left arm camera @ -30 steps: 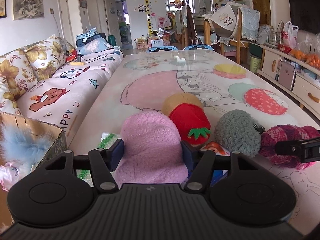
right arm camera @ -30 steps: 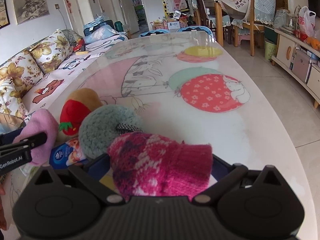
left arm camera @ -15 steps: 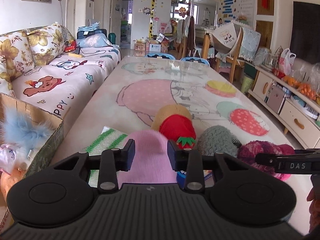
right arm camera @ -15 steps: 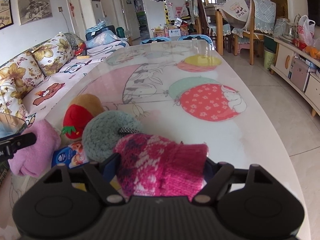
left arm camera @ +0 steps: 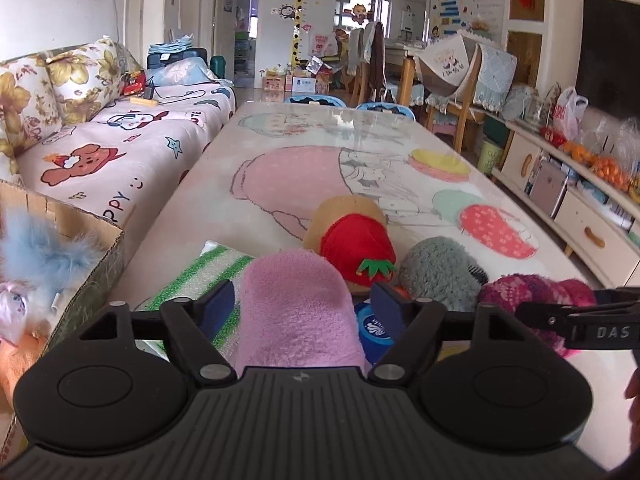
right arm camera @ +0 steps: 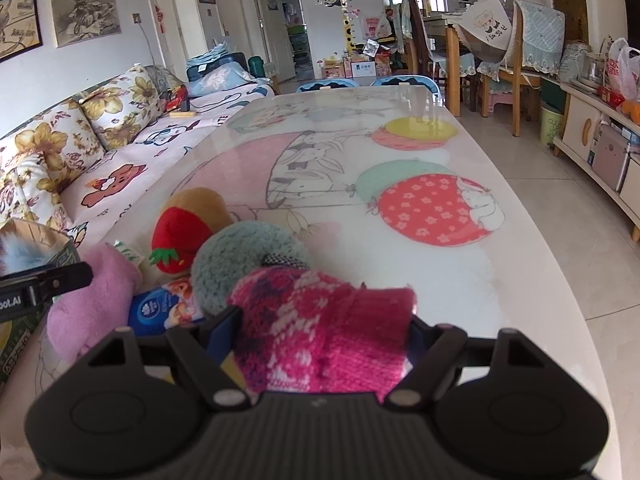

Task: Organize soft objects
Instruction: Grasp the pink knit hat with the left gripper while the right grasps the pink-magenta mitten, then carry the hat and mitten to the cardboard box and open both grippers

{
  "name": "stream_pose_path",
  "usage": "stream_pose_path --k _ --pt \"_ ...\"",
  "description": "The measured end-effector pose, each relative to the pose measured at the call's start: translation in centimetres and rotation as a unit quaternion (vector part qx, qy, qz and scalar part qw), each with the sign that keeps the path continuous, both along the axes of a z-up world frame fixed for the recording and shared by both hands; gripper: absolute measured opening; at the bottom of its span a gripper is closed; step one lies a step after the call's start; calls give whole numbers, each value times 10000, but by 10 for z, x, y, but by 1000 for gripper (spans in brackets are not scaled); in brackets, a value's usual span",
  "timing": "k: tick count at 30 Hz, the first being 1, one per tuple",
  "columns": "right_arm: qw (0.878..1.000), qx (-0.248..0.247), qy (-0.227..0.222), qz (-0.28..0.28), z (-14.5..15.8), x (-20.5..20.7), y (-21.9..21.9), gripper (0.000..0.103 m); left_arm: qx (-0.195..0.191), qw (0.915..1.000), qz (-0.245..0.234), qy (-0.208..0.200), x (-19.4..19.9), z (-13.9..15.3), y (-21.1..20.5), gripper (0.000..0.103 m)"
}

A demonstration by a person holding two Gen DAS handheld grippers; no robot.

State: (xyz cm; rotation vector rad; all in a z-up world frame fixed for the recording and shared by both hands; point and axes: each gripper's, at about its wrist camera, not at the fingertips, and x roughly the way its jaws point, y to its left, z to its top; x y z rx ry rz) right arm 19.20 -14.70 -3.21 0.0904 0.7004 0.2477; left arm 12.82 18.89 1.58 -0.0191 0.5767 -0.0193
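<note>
Looking along my left gripper, I see its jaws opening around a pink fleece mitten, soft and rounded at the tip, which lies on the glossy table; both pads stand clear of the fleece. Half a second ago they pinched it tight. My right gripper is closed on a chunky magenta knitted mitten, its ribbed cuff bunched between the pads; a second ago those jaws stood wider around it. Between the two mittens sit a curly grey-green woolly mitten and a plush red strawberry backed by a tan felt shape. A green-striped spongy cloth lies beside the pink mitten. At far left, a cardboard box holds pale blue fluff.
</note>
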Motion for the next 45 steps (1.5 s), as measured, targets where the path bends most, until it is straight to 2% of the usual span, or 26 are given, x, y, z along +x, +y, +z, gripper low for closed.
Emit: stream_pose_path --k 7,8,11,14,20,31,38,45 --pt "9995 -210 149 164 -9 2 7 83 150 9993 63 345 19 -18 -3 98" --pt "9995 -239 149 174 -10 3 8 85 165 9991 50 380 21 -19 -4 91" --pt "9992 -288 161 203 -12 5 11 92 310 9987 101 393 22 -21 -5 83" --pt "9992 -332 169 176 -15 6 13 93 376 9985 88 386 20 -19 -6 76" --pt "9991 -394 129 93 -14 4 12 85 255 9989 123 373 9 -16 1 72" --pt "9990 -392 -156 119 5 -7 14 80 -123 9997 207 -23 -14 9 8 72" --pt "9980 -176 -553 236 34 -20 20 80 -252 9988 159 -395 -43 33 1 73" --pt "9944 105 -967 416 63 -36 23 80 -313 9976 107 -603 -63 51 -3 73"
